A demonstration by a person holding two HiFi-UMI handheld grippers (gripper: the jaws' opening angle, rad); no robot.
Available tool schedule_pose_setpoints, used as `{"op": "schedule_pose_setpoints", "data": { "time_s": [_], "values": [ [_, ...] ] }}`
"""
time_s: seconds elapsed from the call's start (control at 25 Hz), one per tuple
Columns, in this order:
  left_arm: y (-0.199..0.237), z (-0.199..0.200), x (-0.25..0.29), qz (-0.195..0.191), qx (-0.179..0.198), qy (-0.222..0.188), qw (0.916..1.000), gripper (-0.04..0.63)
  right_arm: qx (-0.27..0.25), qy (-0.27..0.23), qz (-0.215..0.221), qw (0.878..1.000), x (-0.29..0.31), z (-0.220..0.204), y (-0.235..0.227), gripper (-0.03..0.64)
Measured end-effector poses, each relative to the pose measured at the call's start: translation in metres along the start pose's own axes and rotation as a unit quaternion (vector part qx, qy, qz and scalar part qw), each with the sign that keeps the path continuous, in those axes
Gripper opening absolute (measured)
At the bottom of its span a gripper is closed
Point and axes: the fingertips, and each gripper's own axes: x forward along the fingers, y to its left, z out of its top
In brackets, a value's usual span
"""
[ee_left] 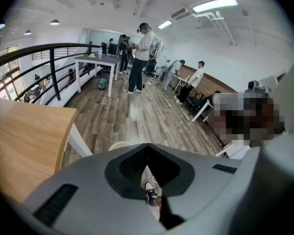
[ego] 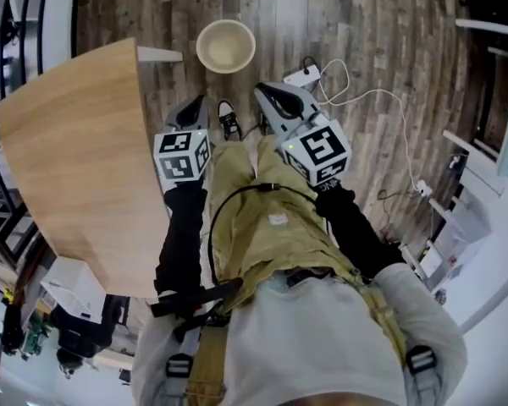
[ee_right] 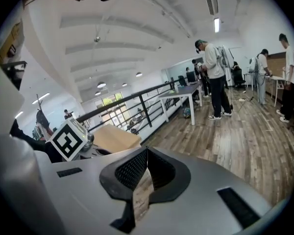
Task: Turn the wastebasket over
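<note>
In the head view the cream wastebasket (ego: 225, 46) stands upright on the wood floor, its mouth facing up. Both grippers hang above the person's legs, short of it. My left gripper (ego: 192, 108) is shut and empty, with its marker cube (ego: 182, 156) behind it. My right gripper (ego: 268, 96) is also shut and empty, pointing towards the basket. In the left gripper view the shut gripper (ee_left: 147, 150) hides most of the wastebasket, and only a sliver of its rim (ee_left: 118, 145) shows. The right gripper view shows its shut gripper (ee_right: 147, 152) and no basket.
A wooden table (ego: 76, 159) fills the left side, its corner close to the basket. A white power strip (ego: 303, 77) with a trailing cable (ego: 381, 96) lies on the floor right of the basket. The person's shoe (ego: 229, 118) is between the grippers. Several people stand far off.
</note>
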Motion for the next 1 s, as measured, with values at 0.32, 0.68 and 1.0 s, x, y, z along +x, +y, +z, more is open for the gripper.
{"op": "schedule_pose_setpoints", "data": {
  "time_s": [0.32, 0.68, 1.0],
  "values": [
    [0.021, -0.094, 0.088, -0.031, -0.143, 0.071, 0.9867, 0.002, -0.004, 0.105, 0.022, 0.994, 0.069, -0.103, -0.083, 0.021],
    [0.056, -0.178, 0.215, -0.067, -0.178, 0.116, 0.9749, 0.002, 0.055, 0.162, -0.002, 0.985, 0.146, -0.258, -0.175, 0.021],
    [0.12, -0.228, 0.33, -0.019, -0.094, 0.156, 0.9832, 0.002, 0.047, 0.222, 0.01, 0.974, 0.208, -0.368, -0.211, 0.021]
  ]
}}
